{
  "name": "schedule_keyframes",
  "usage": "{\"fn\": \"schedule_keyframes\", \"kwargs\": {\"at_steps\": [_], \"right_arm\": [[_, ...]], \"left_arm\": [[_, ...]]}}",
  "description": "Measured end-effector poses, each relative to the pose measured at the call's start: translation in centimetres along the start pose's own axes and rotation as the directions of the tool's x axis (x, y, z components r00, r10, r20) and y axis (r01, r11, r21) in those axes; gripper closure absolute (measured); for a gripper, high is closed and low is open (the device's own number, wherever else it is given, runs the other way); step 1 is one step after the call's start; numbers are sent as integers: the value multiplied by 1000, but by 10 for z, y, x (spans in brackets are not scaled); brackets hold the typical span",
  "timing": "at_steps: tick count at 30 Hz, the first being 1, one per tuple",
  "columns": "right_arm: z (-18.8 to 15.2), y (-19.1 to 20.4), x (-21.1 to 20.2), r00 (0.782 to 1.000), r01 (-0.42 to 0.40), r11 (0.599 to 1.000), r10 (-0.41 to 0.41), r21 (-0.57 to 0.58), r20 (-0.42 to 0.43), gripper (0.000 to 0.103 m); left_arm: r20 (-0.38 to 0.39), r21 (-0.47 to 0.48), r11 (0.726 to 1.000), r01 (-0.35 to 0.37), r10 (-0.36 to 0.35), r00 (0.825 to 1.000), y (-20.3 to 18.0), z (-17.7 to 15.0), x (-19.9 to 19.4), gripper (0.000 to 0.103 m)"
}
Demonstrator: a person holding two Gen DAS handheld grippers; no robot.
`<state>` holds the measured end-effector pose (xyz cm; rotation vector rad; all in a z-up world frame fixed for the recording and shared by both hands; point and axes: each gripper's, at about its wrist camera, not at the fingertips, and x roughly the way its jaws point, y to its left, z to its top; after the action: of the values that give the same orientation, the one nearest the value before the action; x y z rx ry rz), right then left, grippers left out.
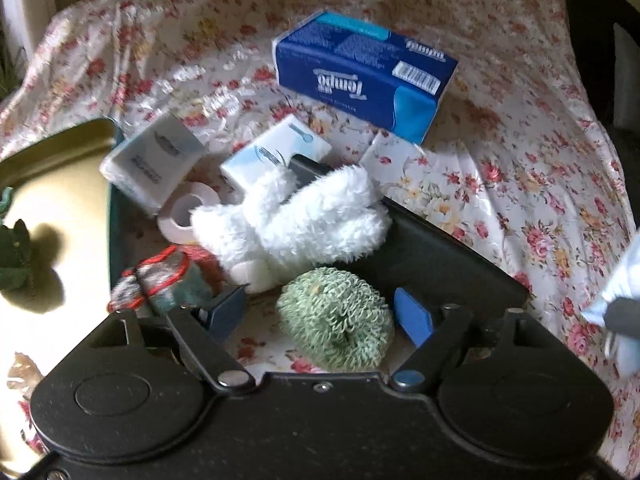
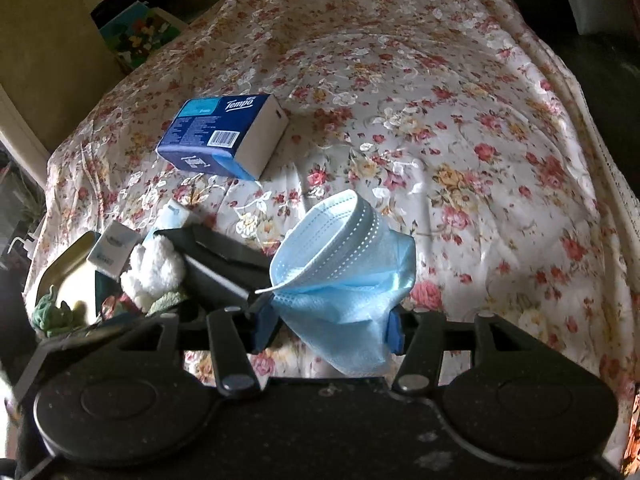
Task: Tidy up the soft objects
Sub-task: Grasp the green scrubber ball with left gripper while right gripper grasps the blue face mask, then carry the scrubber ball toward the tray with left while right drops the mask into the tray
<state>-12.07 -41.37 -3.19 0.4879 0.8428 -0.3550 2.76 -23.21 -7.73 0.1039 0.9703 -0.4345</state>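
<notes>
Tin (image 1: 60, 168) with green scrap (image 1: 16, 254) inside — right fingers (image 2: 262, 322) clamping mask (image 2: 344, 276), left fingers (image 1: 412, 314) apart around scrubber (image 1: 336, 318).

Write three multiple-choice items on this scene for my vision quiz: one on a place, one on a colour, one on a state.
1. Where does the green knitted puff lie?
A between the left gripper's fingers
B on the tissue box
C in the tin

2. What colour is the face mask?
A white
B light blue
C red

3. The right gripper is:
A empty
B out of view
C shut on the mask

A: it sits between the blue pads.
B: pale blue pleats.
C: both pads pinch it.
</notes>
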Motion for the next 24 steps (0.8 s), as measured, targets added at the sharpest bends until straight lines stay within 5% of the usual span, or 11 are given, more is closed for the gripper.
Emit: {"fn": "schedule_keyframes", "kwargs": {"at_steps": [1, 4, 19, 24], "right_arm": [[-1, 0, -1, 1000, -4, 1000, 4, 0, -1, 50], [-5, 1, -7, 1000, -8, 1000, 8, -8, 5, 50], [-31, 14, -15, 998, -16, 997, 13, -72, -53, 50], [-45, 26, -15, 996, -26, 994, 16, -107, -89, 50]], "left_arm": [[-19, -2, 1000, 10, -10, 1000, 0, 1, 3, 42], [-41, 0, 999, 46, -46, 998, 0, 2, 6, 48], [-73, -51, 996, 78, -81, 994, 25, -1, -69, 49], [-56, -42, 999, 27, -29, 998, 42, 1, -98, 49]]}}
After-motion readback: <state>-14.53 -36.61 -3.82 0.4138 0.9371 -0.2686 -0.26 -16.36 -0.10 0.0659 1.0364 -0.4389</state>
